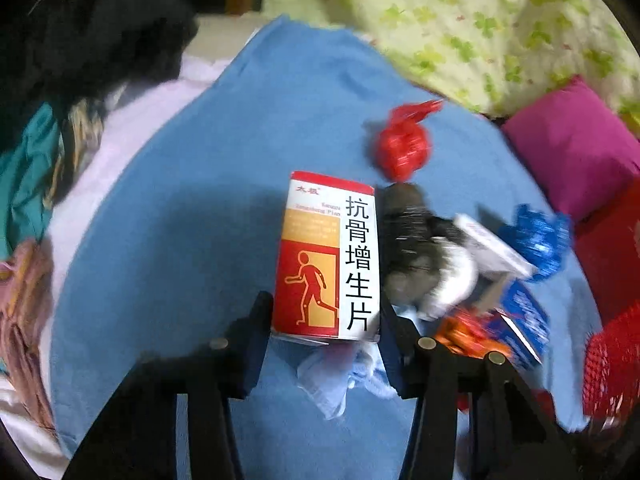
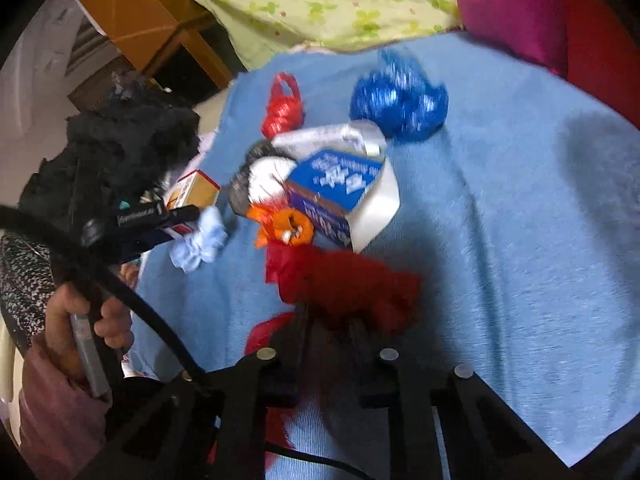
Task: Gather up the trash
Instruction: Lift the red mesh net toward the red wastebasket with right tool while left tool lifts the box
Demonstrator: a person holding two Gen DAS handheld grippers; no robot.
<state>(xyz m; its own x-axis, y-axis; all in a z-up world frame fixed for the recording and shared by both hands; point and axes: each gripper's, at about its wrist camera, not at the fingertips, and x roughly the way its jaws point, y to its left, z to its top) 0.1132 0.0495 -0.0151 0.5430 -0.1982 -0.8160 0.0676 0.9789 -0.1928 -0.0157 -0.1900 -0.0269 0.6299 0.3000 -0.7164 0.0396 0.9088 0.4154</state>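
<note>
My left gripper (image 1: pixel 326 316) is shut on a red and white medicine box (image 1: pixel 326 256) with Chinese lettering, held above the blue cloth (image 1: pixel 208 216). In the right wrist view the same box (image 2: pixel 192 194) sits in the left gripper (image 2: pixel 176 216). My right gripper (image 2: pixel 328 316) is shut on a red mesh bag (image 2: pixel 340 280). A pile of trash lies on the cloth: a blue box (image 2: pixel 336 196), an orange wrapper (image 2: pixel 286 226), a red plastic ball (image 2: pixel 282 108), a blue plastic ball (image 2: pixel 400 100), a crumpled pale blue tissue (image 2: pixel 200 244).
A green floral quilt (image 1: pixel 480 24) and a magenta pillow (image 1: pixel 572 148) lie at the back right. Dark and teal clothes (image 1: pixel 60 92) are heaped at the left. A grey and white rolled item (image 1: pixel 420 252) sits beside the held box. The right half of the cloth (image 2: pixel 520 220) is bare.
</note>
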